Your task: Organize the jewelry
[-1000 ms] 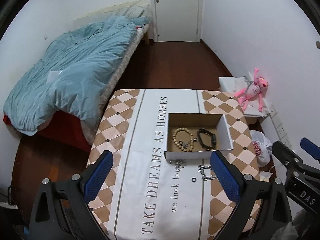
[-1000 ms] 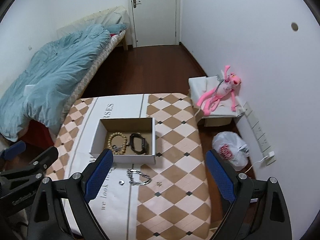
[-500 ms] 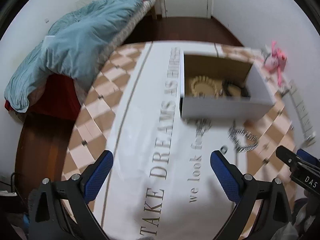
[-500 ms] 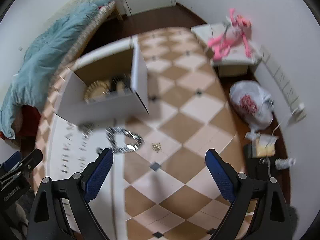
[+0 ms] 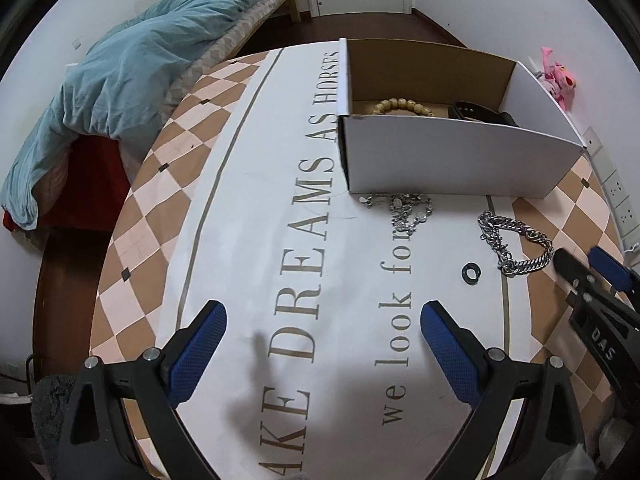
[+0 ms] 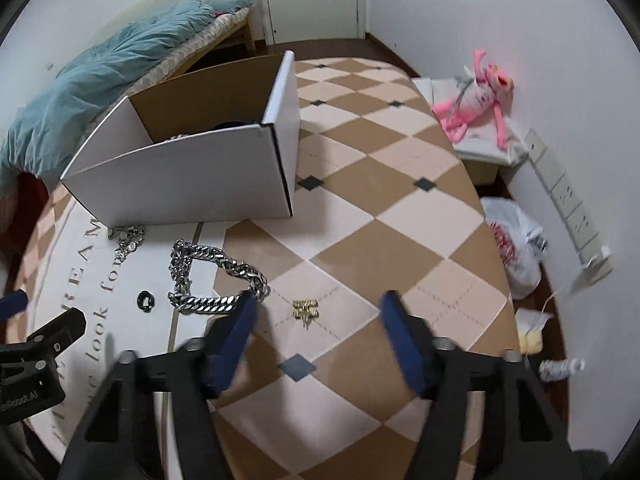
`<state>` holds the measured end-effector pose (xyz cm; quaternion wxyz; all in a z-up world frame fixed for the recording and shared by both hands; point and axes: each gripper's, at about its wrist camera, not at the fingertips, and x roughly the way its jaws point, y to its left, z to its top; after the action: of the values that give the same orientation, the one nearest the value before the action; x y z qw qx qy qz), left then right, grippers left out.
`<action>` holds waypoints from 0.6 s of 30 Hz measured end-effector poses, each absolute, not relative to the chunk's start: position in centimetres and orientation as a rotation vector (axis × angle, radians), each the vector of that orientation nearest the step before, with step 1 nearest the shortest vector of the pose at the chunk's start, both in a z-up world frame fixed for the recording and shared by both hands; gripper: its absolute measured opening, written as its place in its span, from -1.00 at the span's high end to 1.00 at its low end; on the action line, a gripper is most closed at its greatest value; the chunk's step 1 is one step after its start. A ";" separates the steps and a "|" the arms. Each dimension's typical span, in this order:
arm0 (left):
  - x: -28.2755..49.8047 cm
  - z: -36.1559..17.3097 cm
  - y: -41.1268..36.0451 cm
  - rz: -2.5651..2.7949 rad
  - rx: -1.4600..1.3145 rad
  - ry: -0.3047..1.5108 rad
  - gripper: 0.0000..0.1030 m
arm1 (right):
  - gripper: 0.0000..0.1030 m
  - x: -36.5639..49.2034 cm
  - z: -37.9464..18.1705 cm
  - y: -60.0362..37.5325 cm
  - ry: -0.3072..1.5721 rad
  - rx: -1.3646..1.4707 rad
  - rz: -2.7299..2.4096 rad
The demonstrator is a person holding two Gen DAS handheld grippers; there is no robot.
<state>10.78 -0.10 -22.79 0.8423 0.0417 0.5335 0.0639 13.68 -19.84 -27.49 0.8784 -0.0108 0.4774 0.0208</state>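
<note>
A white cardboard box (image 5: 452, 160) (image 6: 192, 176) stands on the table and holds a wooden bead bracelet (image 5: 402, 105) and a black band (image 5: 480, 114). In front of it lie a thin silver chain (image 5: 404, 210) (image 6: 128, 240), a heavy silver chain bracelet (image 5: 514, 242) (image 6: 216, 276), a small black ring (image 5: 471, 274) (image 6: 145, 301) and small gold earrings (image 6: 306, 309). My left gripper (image 5: 322, 330) is open and empty, low over the cloth. My right gripper (image 6: 318, 318) is open and empty, with the gold earrings between its fingers and its left fingertip by the heavy bracelet.
The table has a checkered cloth (image 6: 380, 216) with printed lettering. A bed with a blue duvet (image 5: 132, 68) stands to the left. A pink plush toy (image 6: 476, 96), a plastic bag (image 6: 516, 240) and a wall power strip (image 6: 568, 208) are to the right.
Both grippers have dropped low and moved forward toward the table. The right gripper now frames the gold earrings. The jewelry has not moved.
</note>
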 end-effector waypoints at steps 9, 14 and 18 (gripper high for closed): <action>11.6 -23.3 -1.8 0.074 0.087 1.119 -0.93 | 0.77 12.8 -26.7 -21.4 0.990 0.057 0.062; 12.5 -23.8 -3.8 0.006 0.090 1.115 -0.91 | 0.77 11.8 -25.6 -23.2 0.987 0.114 0.044; 12.7 -24.0 -5.6 -0.042 0.135 1.103 -0.22 | 0.77 11.6 -25.1 -24.2 0.980 0.127 0.025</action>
<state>12.74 -5.64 -24.00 0.8495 0.0641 0.5233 -0.0200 11.55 -24.22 -25.11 0.8803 0.0610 0.4704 0.0121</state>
